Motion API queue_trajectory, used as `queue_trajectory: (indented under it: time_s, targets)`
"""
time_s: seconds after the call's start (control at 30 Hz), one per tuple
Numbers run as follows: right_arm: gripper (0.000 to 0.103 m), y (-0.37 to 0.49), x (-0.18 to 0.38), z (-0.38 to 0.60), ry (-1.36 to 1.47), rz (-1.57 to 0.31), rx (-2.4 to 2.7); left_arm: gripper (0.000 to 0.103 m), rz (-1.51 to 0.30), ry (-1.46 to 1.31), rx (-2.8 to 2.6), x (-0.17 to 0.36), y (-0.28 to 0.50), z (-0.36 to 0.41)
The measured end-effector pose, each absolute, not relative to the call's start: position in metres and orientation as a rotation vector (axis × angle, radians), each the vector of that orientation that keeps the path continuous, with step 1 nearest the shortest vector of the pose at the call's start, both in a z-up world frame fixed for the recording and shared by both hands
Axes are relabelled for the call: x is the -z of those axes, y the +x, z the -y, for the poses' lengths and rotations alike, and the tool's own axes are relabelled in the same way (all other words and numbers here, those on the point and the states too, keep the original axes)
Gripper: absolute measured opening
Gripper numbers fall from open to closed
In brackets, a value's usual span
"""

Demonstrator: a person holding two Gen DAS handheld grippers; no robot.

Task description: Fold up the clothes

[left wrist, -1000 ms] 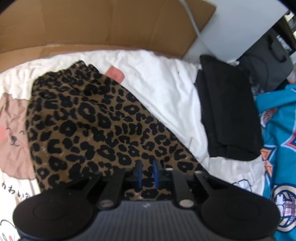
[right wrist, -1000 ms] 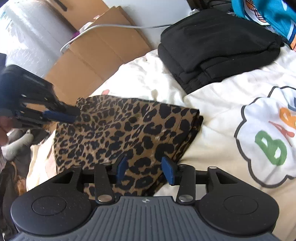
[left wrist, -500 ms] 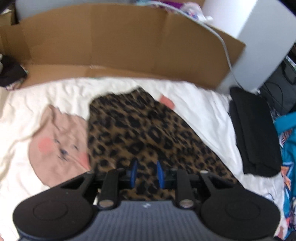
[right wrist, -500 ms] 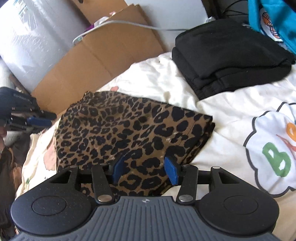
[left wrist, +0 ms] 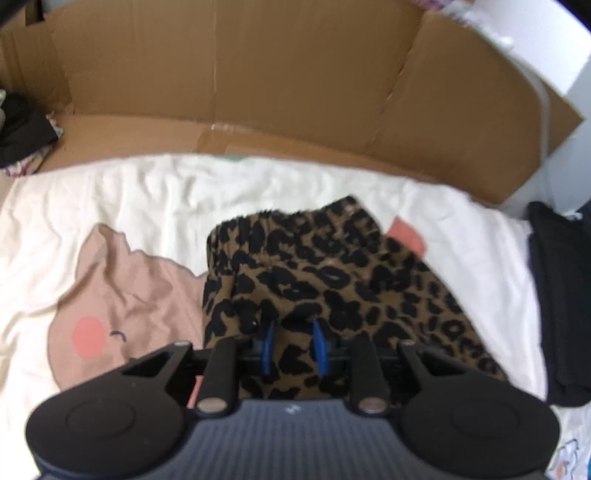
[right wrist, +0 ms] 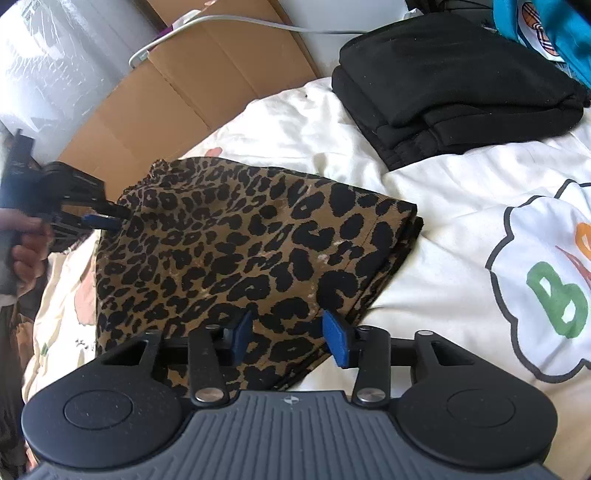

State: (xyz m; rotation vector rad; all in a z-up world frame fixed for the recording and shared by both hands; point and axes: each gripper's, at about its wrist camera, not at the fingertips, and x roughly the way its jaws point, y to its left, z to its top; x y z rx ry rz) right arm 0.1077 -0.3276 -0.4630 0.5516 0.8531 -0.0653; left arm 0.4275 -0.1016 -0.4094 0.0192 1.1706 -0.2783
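A folded leopard-print garment [left wrist: 332, 280] [right wrist: 258, 240] lies flat on the white printed bedsheet [left wrist: 129, 199] [right wrist: 461, 221]. My left gripper [left wrist: 294, 347] is at the garment's left edge near the gathered waistband, its blue fingers a little apart with fabric showing between them. In the right wrist view the left gripper [right wrist: 107, 219] meets that same edge, held by a hand [right wrist: 26, 251]. My right gripper [right wrist: 291, 338] hovers open over the garment's near corner, holding nothing.
A stack of folded black clothes [right wrist: 454, 85] [left wrist: 557, 295] sits on the sheet to the right. Flattened cardboard [left wrist: 258, 92] [right wrist: 177, 92] lines the far side of the bed. A teal printed garment [right wrist: 546, 26] lies past the black stack, and a white cable [right wrist: 221, 22] crosses the cardboard.
My left gripper let its fingers widen, drew off to the left of the garment, then came back to its left edge. The right gripper stayed open over the near corner.
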Motion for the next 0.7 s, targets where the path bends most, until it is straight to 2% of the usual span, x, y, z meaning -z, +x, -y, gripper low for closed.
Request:
queue_trajectory:
  time_s: [0.2, 0.53, 0.7]
  targets:
    - [0.039, 0.11, 0.463, 0.328, 0.532, -0.874, 0.099, 0.026, -1.206, -0.012, 0.261, 0.436, 0.438, 0.105]
    - [0.037, 0.108, 0.461, 0.331, 0.542, -0.872, 0.123, 0.025, -1.136, 0.074, 0.371, 0.384, 0.431, 0.109]
    - [0.037, 0.109, 0.463, 0.332, 0.548, -0.872, 0.122, 0.025, -1.142, 0.091, 0.366, 0.39, 0.444, 0.121]
